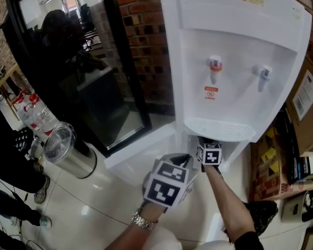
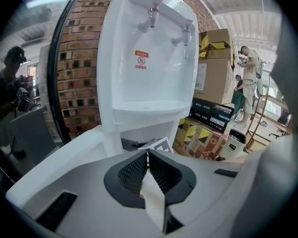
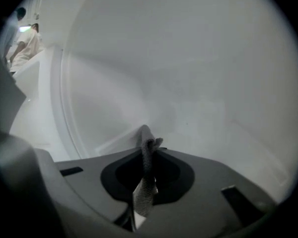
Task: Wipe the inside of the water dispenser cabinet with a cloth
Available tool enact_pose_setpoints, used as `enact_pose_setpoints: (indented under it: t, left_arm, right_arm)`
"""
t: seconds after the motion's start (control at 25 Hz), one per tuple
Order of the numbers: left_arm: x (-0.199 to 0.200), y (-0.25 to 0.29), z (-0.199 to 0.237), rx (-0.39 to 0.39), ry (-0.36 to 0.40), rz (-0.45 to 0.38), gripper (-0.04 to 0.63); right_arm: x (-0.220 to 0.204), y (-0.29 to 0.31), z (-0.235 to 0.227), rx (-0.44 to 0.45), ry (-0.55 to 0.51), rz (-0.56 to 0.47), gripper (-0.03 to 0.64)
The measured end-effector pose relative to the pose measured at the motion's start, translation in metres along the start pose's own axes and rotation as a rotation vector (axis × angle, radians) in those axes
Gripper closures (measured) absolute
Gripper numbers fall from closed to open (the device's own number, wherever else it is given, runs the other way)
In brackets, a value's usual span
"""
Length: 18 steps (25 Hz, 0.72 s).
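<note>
- The right gripper [image 3: 149, 151] was clenched on a grey cloth [image 3: 145, 190], deep inside the white cabinet [image 3: 198, 73] of the water dispenser [image 1: 235, 66].
- The left gripper [image 2: 148, 156] hung outside, its jaws pressed together on nothing.

A lidded stainless steel bin [image 1: 68, 152] is standing on the glossy floor [image 1: 94, 207] to my left, beside a black-framed glass door [image 1: 73, 66] and brick wall [image 1: 146, 40]. Cardboard boxes [image 1: 309, 105] are sitting stacked on my right, and a person [image 2: 249, 78] is standing beyond them
</note>
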<state>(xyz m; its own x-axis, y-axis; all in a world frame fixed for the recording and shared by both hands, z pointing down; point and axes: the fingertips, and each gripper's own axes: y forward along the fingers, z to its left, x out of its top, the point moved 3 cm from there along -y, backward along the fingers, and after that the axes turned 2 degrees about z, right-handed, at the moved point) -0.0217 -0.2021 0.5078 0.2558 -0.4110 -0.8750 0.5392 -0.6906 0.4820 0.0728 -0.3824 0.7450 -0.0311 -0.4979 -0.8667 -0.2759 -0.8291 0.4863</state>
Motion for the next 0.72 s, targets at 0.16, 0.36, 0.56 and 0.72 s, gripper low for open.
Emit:
enact_pose_setpoints:
  t: [0.16,0.36,0.56,0.72]
  left_arm:
    - [0.000,-0.002,0.002,0.006,-0.002,0.000,0.581]
    - [0.002,-0.004,0.000,0.004,0.002,-0.004,0.581]
    - [0.002,-0.001,-0.004,-0.009,0.003,-0.004,0.581]
    - [0.003,-0.002,-0.005,-0.012,0.006,-0.009,0.581]
  right_arm:
    - [-0.016,0.004,-0.006,-0.040,0.015,0.054,0.594]
    - [-0.011,-0.021,-0.051,-0.243,0.069,0.028,0.594]
    - [-0.023,-0.037,-0.068,-0.315,0.126,0.050,0.594]
    - [-0.029,-0.033,-0.020,-0.164,0.080,0.057,0.594]
